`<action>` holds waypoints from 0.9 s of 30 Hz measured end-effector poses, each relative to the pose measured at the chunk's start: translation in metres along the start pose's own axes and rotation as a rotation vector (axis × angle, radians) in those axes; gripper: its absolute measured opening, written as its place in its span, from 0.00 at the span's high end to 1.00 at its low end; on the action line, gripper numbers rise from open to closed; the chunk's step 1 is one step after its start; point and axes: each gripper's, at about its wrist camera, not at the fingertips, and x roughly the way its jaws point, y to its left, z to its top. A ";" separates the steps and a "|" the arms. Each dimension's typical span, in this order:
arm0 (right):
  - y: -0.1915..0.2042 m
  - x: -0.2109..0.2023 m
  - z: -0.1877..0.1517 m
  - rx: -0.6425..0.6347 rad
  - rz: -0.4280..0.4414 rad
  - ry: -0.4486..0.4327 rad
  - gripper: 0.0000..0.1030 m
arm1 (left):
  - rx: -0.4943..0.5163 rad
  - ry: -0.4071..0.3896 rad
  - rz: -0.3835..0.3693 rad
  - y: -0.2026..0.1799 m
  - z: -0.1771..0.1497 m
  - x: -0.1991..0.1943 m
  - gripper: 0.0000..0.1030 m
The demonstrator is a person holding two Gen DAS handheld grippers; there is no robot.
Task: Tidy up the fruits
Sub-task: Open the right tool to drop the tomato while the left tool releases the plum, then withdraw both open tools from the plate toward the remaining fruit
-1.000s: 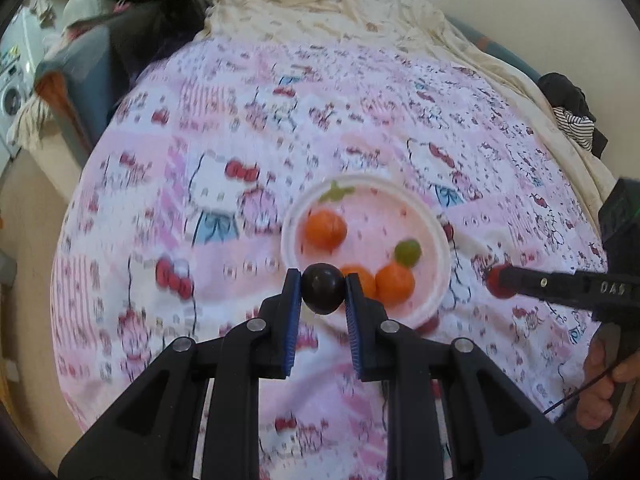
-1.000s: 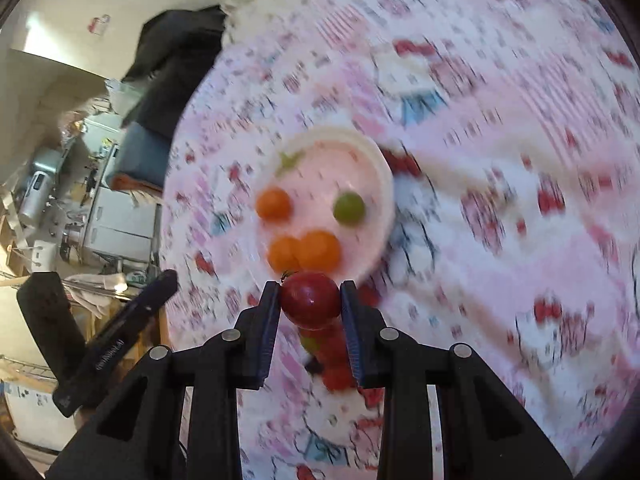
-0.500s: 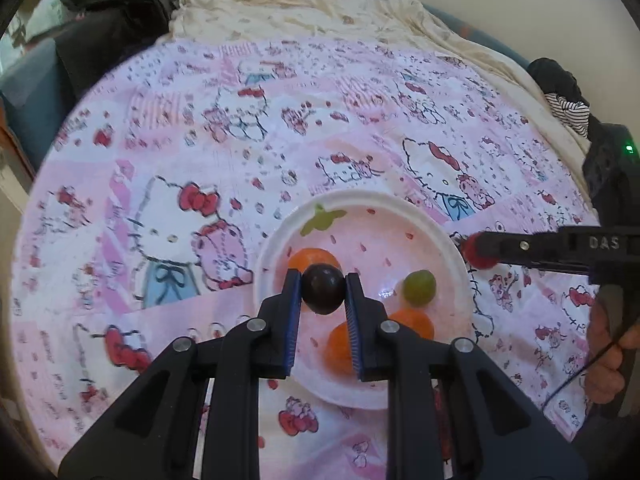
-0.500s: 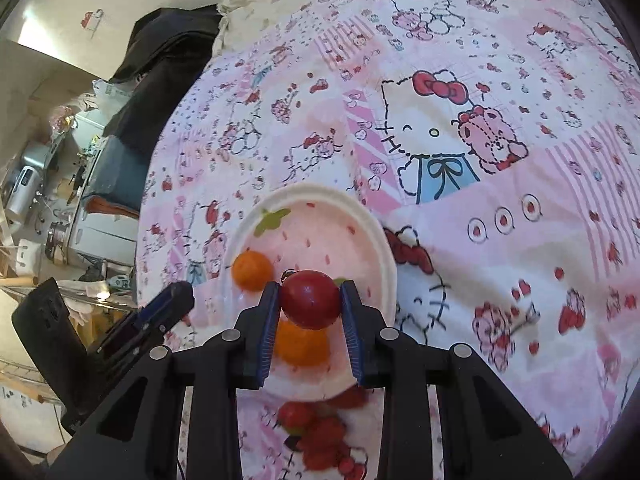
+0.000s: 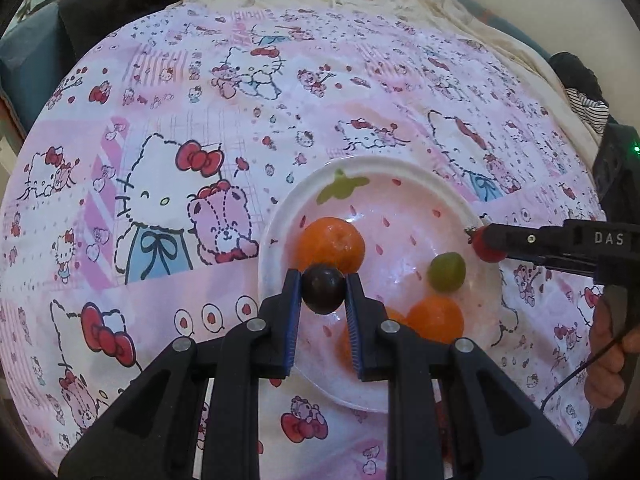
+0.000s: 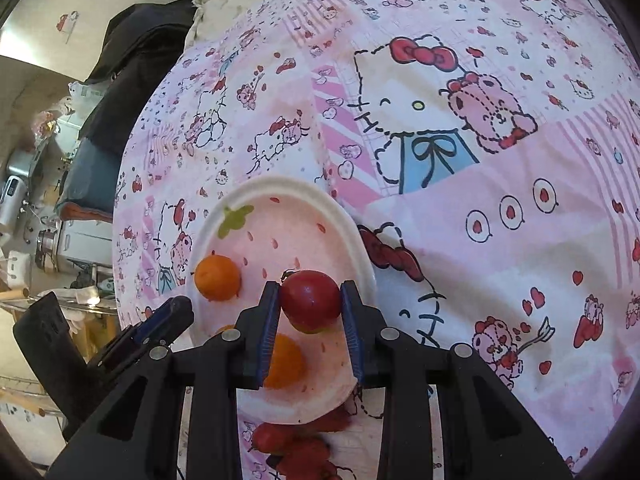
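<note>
Left wrist view is showing the left tool [image 5: 323, 294] clamping a small dark plum [image 5: 322, 288] between its blue pads, hanging over the near-left part of the pink plate [image 5: 280, 236]. Right wrist view is showing the right tool [image 6: 309, 304] gripping a red fruit [image 6: 310, 300] across its middle, over the plate's near-right part. Inside the plate three orange citrus fruits are lying, the largest orange [image 5: 331, 245] toward the plate's left side, with a green grape [image 5: 447, 267] toward its right side. The plate itself is resting on a cartoon-print bedspread [image 5: 168, 128], which looks soft and uneven, so the plate is probably sitting less steadily than on a hard surface. Both held fruits are looking light, smooth-skinned and round, likely slippery and easy to bruise; holding them at the widest girth with gentle pressure seems right, and a low release inside the plate should be keeping them from rolling over its rim.
</note>
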 end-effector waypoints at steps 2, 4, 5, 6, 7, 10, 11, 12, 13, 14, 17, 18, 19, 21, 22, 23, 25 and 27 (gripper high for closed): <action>-0.001 0.000 0.000 0.004 -0.006 -0.003 0.67 | -0.015 0.017 -0.008 0.001 -0.001 0.004 0.82; -0.001 0.001 -0.001 0.000 -0.013 -0.002 0.67 | -0.013 0.026 0.001 0.001 -0.001 0.006 0.82; -0.001 0.002 -0.001 -0.003 -0.020 -0.001 0.67 | -0.012 0.028 0.004 0.001 -0.002 0.006 0.81; -0.001 0.003 -0.001 -0.004 -0.022 0.002 0.67 | -0.011 0.029 0.009 0.001 -0.002 0.006 0.81; 0.000 0.005 -0.001 -0.003 -0.029 0.005 0.66 | -0.011 0.030 0.018 0.000 -0.003 0.007 0.81; 0.002 0.007 -0.001 -0.009 -0.033 0.006 0.66 | -0.016 0.039 0.036 0.000 -0.004 0.009 0.81; 0.003 0.006 -0.001 -0.011 -0.038 0.005 0.66 | -0.023 0.044 0.039 0.001 -0.004 0.009 0.81; 0.003 0.006 -0.001 -0.009 -0.034 0.003 0.64 | -0.033 0.038 0.055 0.001 -0.005 0.008 0.81; 0.004 0.005 -0.001 -0.004 -0.020 0.002 0.51 | -0.035 0.029 0.071 0.002 -0.005 0.006 0.78; 0.005 0.002 -0.001 -0.004 -0.011 -0.005 0.31 | -0.036 0.019 0.078 0.002 -0.004 0.004 0.69; 0.014 -0.006 -0.002 -0.044 -0.034 -0.044 0.23 | -0.022 -0.009 0.071 -0.002 -0.003 -0.003 0.35; 0.018 -0.008 -0.001 -0.056 -0.024 -0.037 0.23 | -0.017 -0.022 0.075 -0.003 -0.002 -0.005 0.31; 0.020 -0.009 0.000 -0.059 -0.020 -0.036 0.23 | -0.013 -0.035 0.072 -0.005 -0.002 -0.008 0.26; 0.025 -0.015 0.000 -0.060 -0.014 -0.052 0.22 | -0.009 -0.039 0.067 -0.007 0.000 -0.011 0.25; 0.029 -0.020 0.000 -0.065 -0.006 -0.060 0.21 | -0.010 -0.038 0.069 -0.008 0.001 -0.012 0.25; 0.031 -0.023 -0.001 -0.072 -0.002 -0.065 0.21 | -0.013 -0.040 0.071 -0.008 0.002 -0.013 0.25; 0.036 -0.028 -0.001 -0.085 0.009 -0.063 0.20 | -0.025 -0.049 0.069 -0.006 0.003 -0.017 0.25; 0.038 -0.033 -0.002 -0.086 0.022 -0.065 0.20 | -0.036 -0.059 0.071 -0.005 0.003 -0.021 0.25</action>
